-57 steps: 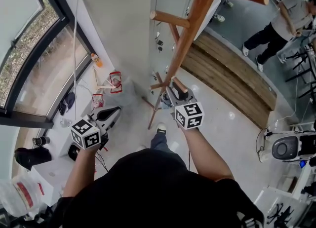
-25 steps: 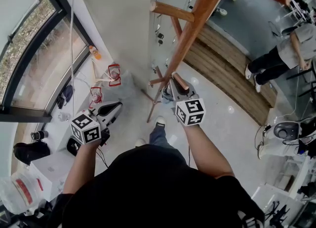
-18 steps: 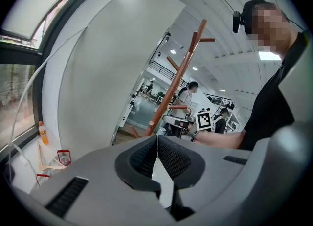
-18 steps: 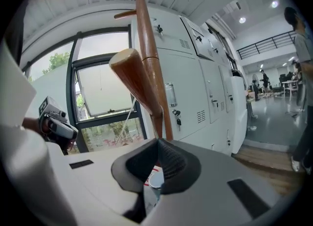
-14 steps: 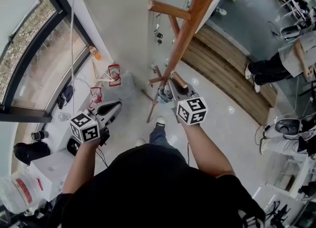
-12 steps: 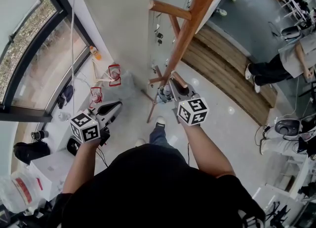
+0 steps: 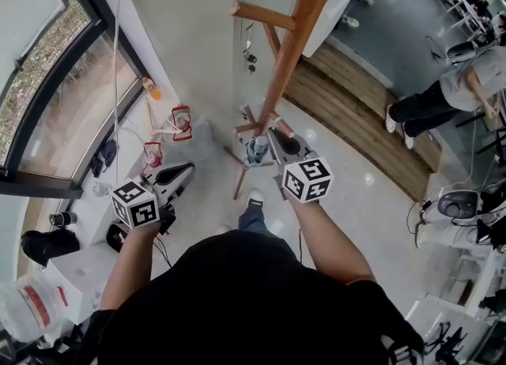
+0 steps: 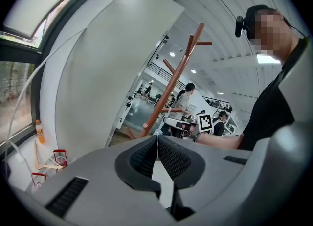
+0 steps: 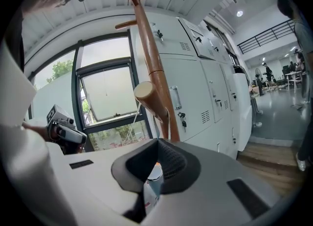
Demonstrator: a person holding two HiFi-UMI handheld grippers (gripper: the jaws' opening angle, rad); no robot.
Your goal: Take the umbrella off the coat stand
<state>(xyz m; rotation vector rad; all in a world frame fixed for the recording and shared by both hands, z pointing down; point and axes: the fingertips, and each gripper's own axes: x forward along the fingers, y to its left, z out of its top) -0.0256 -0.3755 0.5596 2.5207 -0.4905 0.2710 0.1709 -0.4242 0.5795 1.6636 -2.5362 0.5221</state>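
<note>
The wooden coat stand (image 7: 292, 47) rises in front of me, with short pegs along its pole. My right gripper (image 7: 267, 144) is by the lowest peg (image 7: 282, 128) and is shut on a small folded umbrella (image 7: 257, 150), pale blue and white. In the right gripper view the umbrella (image 9: 152, 183) sits between the closed jaws of the right gripper (image 9: 156, 146), with a peg's round end (image 9: 145, 95) just beyond. My left gripper (image 7: 186, 172) hangs off to the left, well apart from the stand. The left gripper (image 8: 157, 139) is shut on nothing.
White lockers (image 9: 205, 88) stand behind the coat stand. A tall window (image 7: 47, 95) fills the left side, with red-and-white items (image 7: 183, 118) and an orange bottle (image 7: 150, 87) on the floor below it. A person (image 7: 443, 95) stands far right, past a wooden strip (image 7: 371, 118).
My right gripper has eased a little up and left beside the low peg, with the umbrella in its jaws. The left gripper has stayed put.
</note>
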